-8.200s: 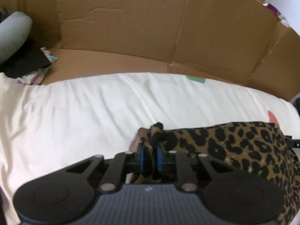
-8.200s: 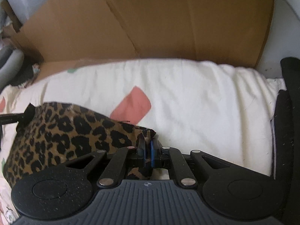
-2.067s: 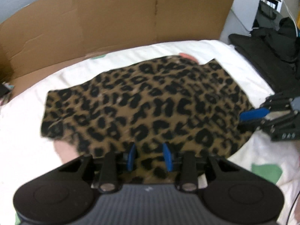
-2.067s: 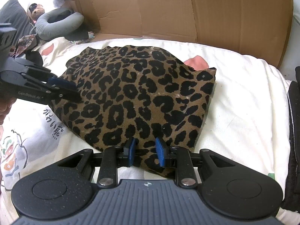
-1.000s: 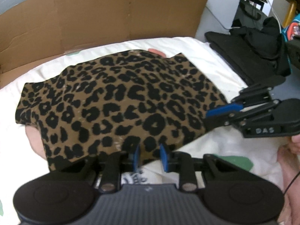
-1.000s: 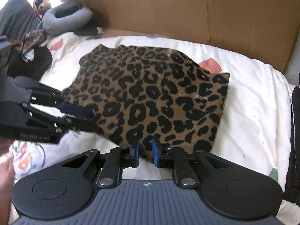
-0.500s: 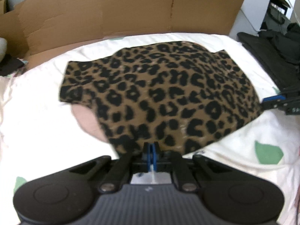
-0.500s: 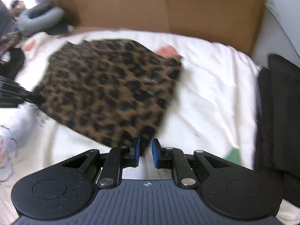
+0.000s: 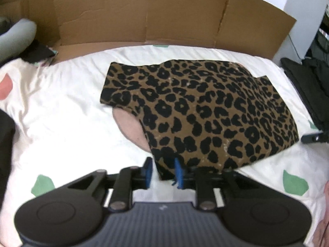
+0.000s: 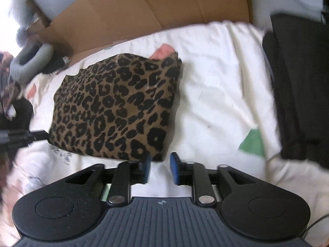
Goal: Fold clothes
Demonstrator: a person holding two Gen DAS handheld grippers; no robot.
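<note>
A leopard-print garment lies folded flat on the white bedsheet; it also shows in the right wrist view. My left gripper is open, its blue pads either side of the garment's near left corner, which lies between the jaws. My right gripper is open and empty, just off the garment's near right corner. The right gripper's tip shows at the garment's right edge in the left wrist view. The left gripper's tip shows at its left edge in the right wrist view.
A cardboard wall stands along the back of the bed. A grey neck pillow and dark clothes lie at the far left. A black fabric pile lies along the right edge of the bed.
Both grippers opened wider; the left one was shut on the garment's near edge half a second ago and has let it go. The garment lies folded where it was dropped.
</note>
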